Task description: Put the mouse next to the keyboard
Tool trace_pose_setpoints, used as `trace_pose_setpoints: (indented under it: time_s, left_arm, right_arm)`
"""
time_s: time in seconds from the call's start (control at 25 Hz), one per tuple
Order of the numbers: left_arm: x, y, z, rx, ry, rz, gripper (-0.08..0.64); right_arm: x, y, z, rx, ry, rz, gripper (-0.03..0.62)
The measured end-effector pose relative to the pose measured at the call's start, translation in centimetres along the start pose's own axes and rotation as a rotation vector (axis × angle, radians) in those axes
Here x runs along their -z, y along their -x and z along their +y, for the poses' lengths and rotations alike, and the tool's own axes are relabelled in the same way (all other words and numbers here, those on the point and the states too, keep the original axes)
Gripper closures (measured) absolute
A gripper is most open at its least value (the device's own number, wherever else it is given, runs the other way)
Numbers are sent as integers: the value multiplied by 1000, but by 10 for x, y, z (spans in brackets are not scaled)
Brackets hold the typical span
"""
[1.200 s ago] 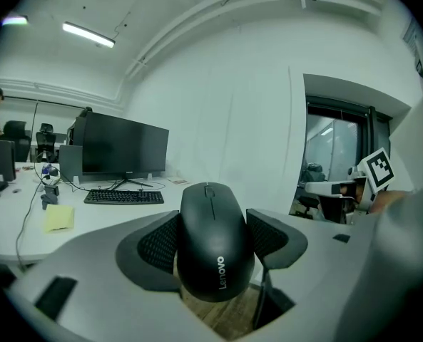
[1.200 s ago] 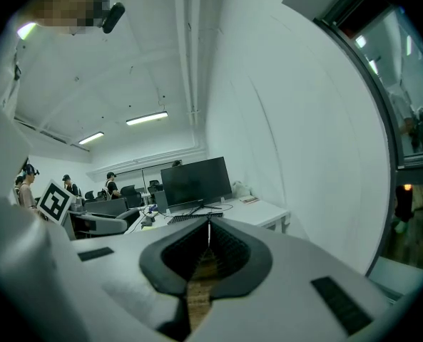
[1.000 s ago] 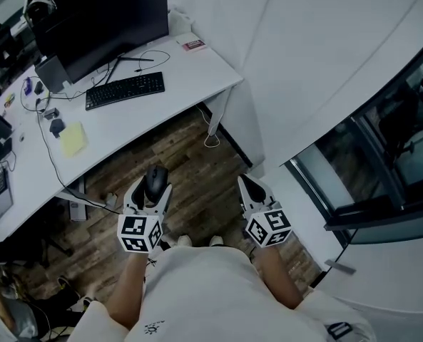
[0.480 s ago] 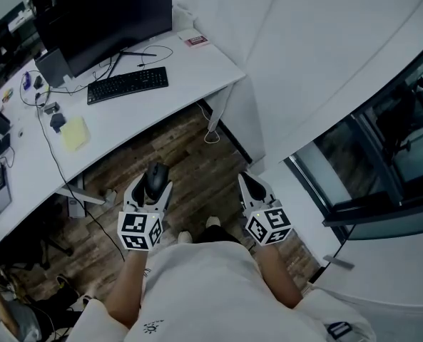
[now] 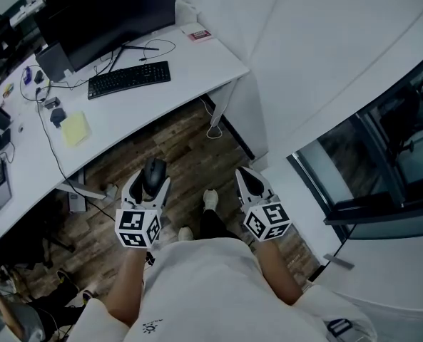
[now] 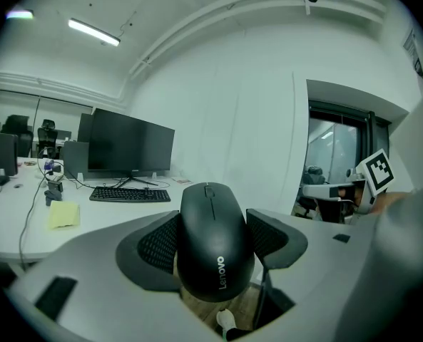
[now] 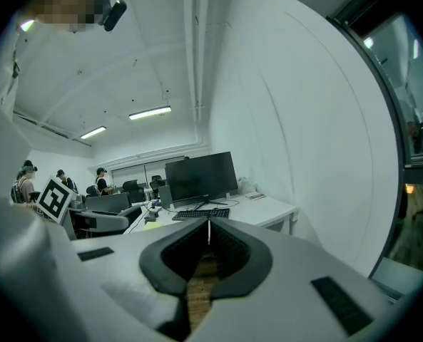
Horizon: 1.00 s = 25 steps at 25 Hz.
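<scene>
A black Lenovo mouse [image 6: 212, 241] is clamped between the padded jaws of my left gripper [image 6: 212, 237]; from the head view the mouse [image 5: 153, 175] pokes out of that gripper [image 5: 148, 184] above the wooden floor. The black keyboard [image 5: 129, 79] lies on the white desk [image 5: 154, 109] in front of a dark monitor [image 5: 108, 16], well ahead of both grippers; it also shows as the keyboard [image 6: 130, 194] in the left gripper view and the keyboard [image 7: 199, 214] in the right gripper view. My right gripper [image 5: 245, 182] is shut and empty, its tips touching [image 7: 208, 234].
A yellow notepad [image 5: 75, 129], cables and small gadgets lie on the desk left of the keyboard. A small red-and-white box [image 5: 197, 33] sits at the desk's far right corner. A white wall [image 5: 318, 63] and dark glass [image 5: 389, 155] stand to the right. The person's shoes [image 5: 210, 199] are on the floor.
The desk has shifted slightly in the head view as the person steps forward; one foot now shows further ahead between the grippers. Both grippers keep their hold and posture.
</scene>
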<state>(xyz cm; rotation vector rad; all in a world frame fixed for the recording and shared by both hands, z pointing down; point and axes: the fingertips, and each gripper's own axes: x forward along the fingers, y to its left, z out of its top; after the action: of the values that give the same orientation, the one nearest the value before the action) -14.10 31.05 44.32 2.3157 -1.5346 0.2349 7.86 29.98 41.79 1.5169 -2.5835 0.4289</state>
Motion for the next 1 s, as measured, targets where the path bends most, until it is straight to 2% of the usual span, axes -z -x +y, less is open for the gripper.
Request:
trace_pose_setpoints:
  time_s: [0.36, 1.0]
  left_arm:
    - [-6, -31, 4, -15, -2, 10, 258]
    - [-43, -132, 17, -55, -13, 28, 258]
  right_arm:
    - [-5, -32, -22, -28, -3, 15, 572]
    - [-37, -120, -95, -84, -12, 25, 572]
